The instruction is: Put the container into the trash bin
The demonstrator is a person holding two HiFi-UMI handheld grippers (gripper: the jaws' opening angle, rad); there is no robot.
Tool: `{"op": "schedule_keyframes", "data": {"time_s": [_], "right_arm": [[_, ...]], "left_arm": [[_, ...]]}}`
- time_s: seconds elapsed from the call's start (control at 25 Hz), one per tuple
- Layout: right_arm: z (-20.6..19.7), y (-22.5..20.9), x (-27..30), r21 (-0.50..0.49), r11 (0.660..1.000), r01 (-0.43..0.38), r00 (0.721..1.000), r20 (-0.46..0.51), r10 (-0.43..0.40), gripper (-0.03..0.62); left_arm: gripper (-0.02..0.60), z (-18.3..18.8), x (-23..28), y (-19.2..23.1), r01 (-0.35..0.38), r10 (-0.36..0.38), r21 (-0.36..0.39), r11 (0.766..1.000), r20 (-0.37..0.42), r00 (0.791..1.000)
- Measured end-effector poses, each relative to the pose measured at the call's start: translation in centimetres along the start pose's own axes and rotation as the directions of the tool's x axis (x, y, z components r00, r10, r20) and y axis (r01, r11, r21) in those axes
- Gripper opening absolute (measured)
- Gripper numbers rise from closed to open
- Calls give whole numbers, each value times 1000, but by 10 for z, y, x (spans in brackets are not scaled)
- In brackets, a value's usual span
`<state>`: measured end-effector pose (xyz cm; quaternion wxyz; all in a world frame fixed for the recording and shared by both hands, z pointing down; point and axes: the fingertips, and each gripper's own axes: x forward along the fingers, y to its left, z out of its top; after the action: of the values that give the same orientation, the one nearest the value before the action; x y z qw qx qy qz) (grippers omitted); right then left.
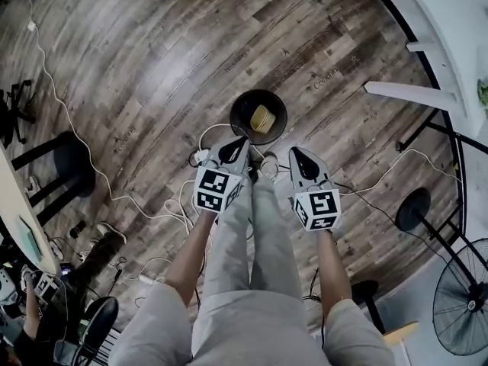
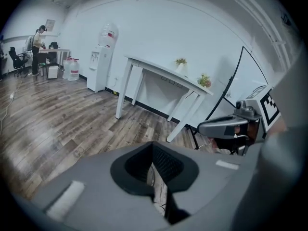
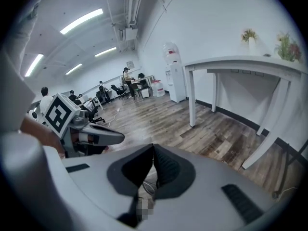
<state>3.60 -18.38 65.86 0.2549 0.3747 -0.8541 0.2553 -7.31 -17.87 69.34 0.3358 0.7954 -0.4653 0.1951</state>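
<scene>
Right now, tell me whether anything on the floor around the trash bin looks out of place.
Only the white cables: they lie in loose loops across the floor beside the trash bin, where a foot could catch. The bin stands upright with the container inside; nothing is spilled.

Count on inspection: one trash bin (image 1: 237,113) holding one container (image 1: 262,118), two grippers, being the left gripper (image 1: 241,142) and the right gripper (image 1: 295,153), one floor fan (image 1: 462,296), one water dispenser (image 2: 102,57), and two potted plants (image 2: 181,61) on one white worktop (image 2: 154,67).
</scene>
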Motion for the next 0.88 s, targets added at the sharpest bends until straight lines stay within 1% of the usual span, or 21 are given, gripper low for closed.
{"op": "schedule_keyframes", "data": {"time_s": [0.16,0.44,0.52,0.64,0.88], "right_arm": [[32,-4,-16,-13,1000,22,999,46,-21,14],[96,-11,-43,-53,996,73,988,142,-65,14],[112,-11,-52,-69,994,87,984,163,-75,14],[135,-14,-68,-68,992,104,977,195,-89,14],[171,-21,-102,-74,988,138,964,239,-117,14]], "left_arm": [[11,37,-19,-7,-11,10,20,1000,46,999],[11,106,-43,-19,-34,22,99,995,116,993],[11,125,-52,-22,-44,29,108,993,139,990],[11,150,-67,-28,-54,36,113,992,161,986],[11,185,-93,-40,-76,52,128,989,181,982]]}}
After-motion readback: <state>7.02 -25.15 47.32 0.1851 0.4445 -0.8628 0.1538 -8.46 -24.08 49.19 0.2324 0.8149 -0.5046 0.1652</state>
